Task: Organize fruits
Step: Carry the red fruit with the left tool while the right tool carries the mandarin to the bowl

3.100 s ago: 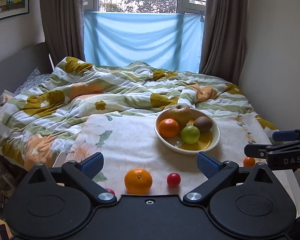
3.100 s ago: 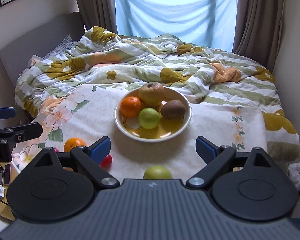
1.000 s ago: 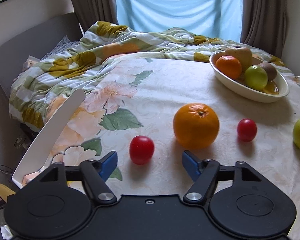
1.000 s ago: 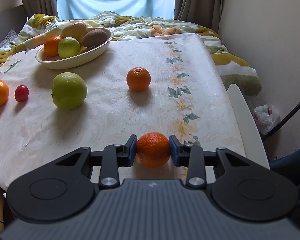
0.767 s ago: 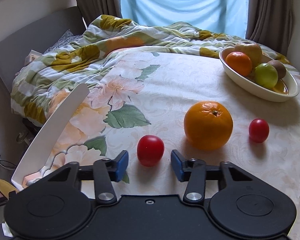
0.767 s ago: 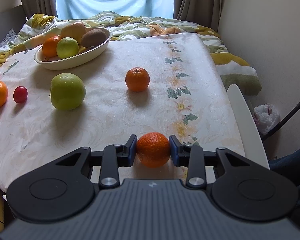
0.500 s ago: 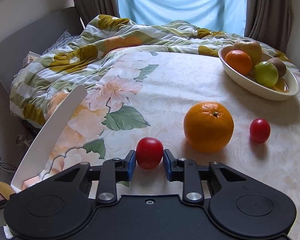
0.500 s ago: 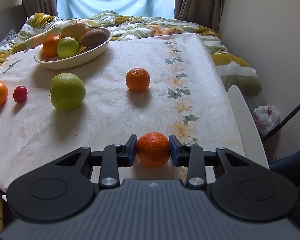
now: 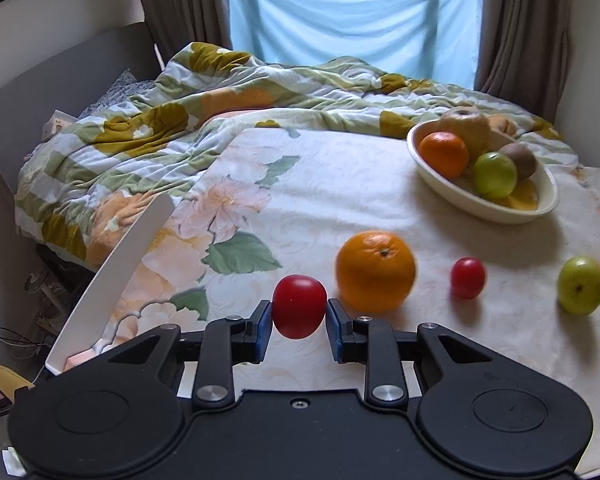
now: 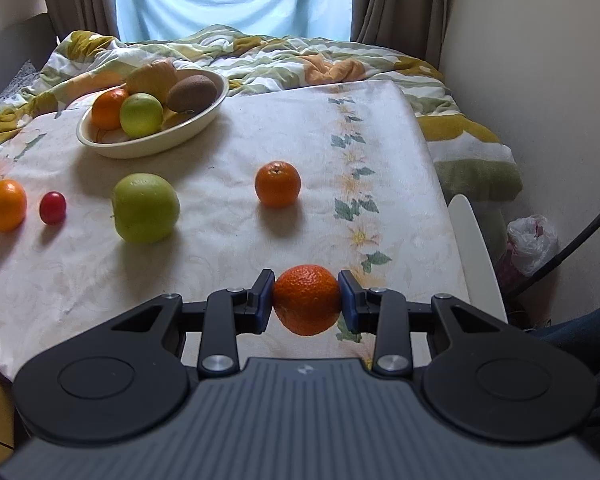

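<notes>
My left gripper (image 9: 299,322) is shut on a red tomato (image 9: 299,305), held just above the floral tablecloth. My right gripper (image 10: 307,306) is shut on a small mandarin (image 10: 307,299), lifted over the table's near right side. A cream bowl (image 9: 488,204) at the back holds an orange, a green apple, a kiwi and a pear; it also shows in the right wrist view (image 10: 148,146). Loose on the cloth lie a large orange (image 9: 375,270), a second red tomato (image 9: 467,277), a green apple (image 10: 145,207) and another mandarin (image 10: 277,183).
A white chair back (image 9: 112,276) stands at the table's left edge and another (image 10: 476,256) at its right edge. A bed with a rumpled floral quilt (image 9: 204,120) lies behind the table. A wall (image 10: 540,80) runs close on the right.
My left gripper has closed on the red tomato and lifted it slightly off the cloth. My right gripper has raised the mandarin a little and the view has shifted.
</notes>
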`<action>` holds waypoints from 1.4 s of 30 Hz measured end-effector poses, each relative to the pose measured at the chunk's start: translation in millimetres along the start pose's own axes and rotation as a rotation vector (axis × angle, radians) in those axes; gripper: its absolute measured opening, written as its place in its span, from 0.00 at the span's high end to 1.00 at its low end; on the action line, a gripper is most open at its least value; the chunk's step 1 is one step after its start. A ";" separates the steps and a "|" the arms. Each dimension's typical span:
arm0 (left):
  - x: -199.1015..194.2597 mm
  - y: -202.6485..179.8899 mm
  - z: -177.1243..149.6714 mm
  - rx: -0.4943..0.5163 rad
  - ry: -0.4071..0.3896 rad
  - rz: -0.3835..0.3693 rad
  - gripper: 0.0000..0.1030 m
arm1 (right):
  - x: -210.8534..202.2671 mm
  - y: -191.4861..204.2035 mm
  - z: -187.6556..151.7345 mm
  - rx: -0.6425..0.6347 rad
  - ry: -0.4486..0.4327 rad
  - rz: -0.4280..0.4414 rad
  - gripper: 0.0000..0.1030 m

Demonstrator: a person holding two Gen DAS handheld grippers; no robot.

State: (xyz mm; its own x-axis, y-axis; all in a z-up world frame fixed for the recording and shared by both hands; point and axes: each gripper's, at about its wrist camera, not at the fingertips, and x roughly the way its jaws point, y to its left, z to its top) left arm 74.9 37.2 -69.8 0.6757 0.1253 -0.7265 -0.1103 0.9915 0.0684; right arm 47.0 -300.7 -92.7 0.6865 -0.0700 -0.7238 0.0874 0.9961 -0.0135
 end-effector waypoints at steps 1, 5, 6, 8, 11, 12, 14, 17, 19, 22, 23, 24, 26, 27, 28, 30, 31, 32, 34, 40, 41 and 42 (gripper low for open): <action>-4.1 -1.6 2.5 0.001 -0.002 -0.008 0.69 | -2.9 -0.3 2.5 -0.002 0.000 0.006 0.52; -25.7 -12.6 16.1 0.033 -0.038 -0.024 0.69 | -11.8 -2.8 16.6 -0.011 0.007 0.035 0.52; -30.5 -15.4 20.3 0.036 -0.048 -0.024 0.69 | -13.8 -3.5 20.4 -0.012 0.009 0.040 0.52; -39.4 -21.3 29.7 0.035 -0.071 -0.027 0.69 | -18.8 -7.0 30.7 -0.005 0.015 0.054 0.52; -49.5 -30.9 43.8 0.024 -0.093 -0.039 0.69 | -24.5 -13.1 44.6 0.025 0.016 0.073 0.52; -51.9 -34.0 48.1 0.023 -0.100 -0.047 0.69 | -25.6 -14.6 49.5 0.029 0.020 0.080 0.52; -55.7 -40.3 57.3 0.023 -0.113 -0.063 0.69 | -28.9 -16.4 59.4 0.030 0.016 0.086 0.52; -58.7 -50.8 70.7 0.027 -0.138 -0.082 0.69 | -30.8 -17.4 74.7 0.018 0.018 0.106 0.52; -57.7 -56.8 79.2 0.028 -0.142 -0.098 0.69 | -31.3 -17.1 85.0 0.011 0.015 0.123 0.52; -52.4 -66.5 91.9 0.040 -0.141 -0.126 0.69 | -31.0 -14.1 100.7 -0.004 0.009 0.139 0.52; -49.8 -70.6 96.1 0.048 -0.141 -0.138 0.69 | -30.4 -13.1 106.5 -0.006 0.007 0.146 0.52; -48.3 -73.1 98.6 0.049 -0.145 -0.145 0.69 | -29.7 -12.0 111.2 -0.008 0.006 0.153 0.52; -41.8 -79.9 107.4 0.060 -0.147 -0.164 0.69 | -27.6 -7.9 123.3 -0.019 0.002 0.168 0.52; -38.1 -82.8 111.6 0.065 -0.148 -0.172 0.69 | -26.4 -5.7 128.7 -0.028 -0.003 0.174 0.52; -34.7 -85.5 115.5 0.070 -0.148 -0.179 0.69 | -24.9 -3.5 133.8 -0.037 -0.006 0.178 0.52; -24.5 -92.8 124.8 0.081 -0.143 -0.196 0.69 | -18.3 2.4 146.1 -0.054 -0.010 0.190 0.52; -20.2 -95.4 128.4 0.084 -0.139 -0.202 0.69 | -14.8 4.6 151.9 -0.056 -0.011 0.198 0.52; -14.4 -98.8 133.2 0.088 -0.132 -0.209 0.69 | -9.5 6.5 157.9 -0.057 -0.011 0.205 0.52; -3.3 -105.3 140.3 0.098 -0.120 -0.223 0.69 | 0.0 10.4 168.6 -0.054 -0.017 0.204 0.52; 35.4 -125.6 160.6 0.131 -0.085 -0.242 0.69 | 33.3 19.7 195.8 -0.048 -0.005 0.204 0.52; 42.3 -129.0 163.3 0.137 -0.075 -0.247 0.69 | 39.2 22.6 200.4 -0.051 -0.002 0.204 0.52; 48.7 -132.6 164.8 0.144 -0.065 -0.250 0.69 | 44.6 25.2 204.6 -0.053 0.002 0.203 0.52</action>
State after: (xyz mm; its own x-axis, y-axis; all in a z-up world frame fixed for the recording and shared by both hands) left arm 242.5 -82.6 -1.6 0.7147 -0.1267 -0.6879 0.1673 0.9859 -0.0078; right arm 227.5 -289.8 15.8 0.6849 0.1329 -0.7164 -0.0910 0.9911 0.0969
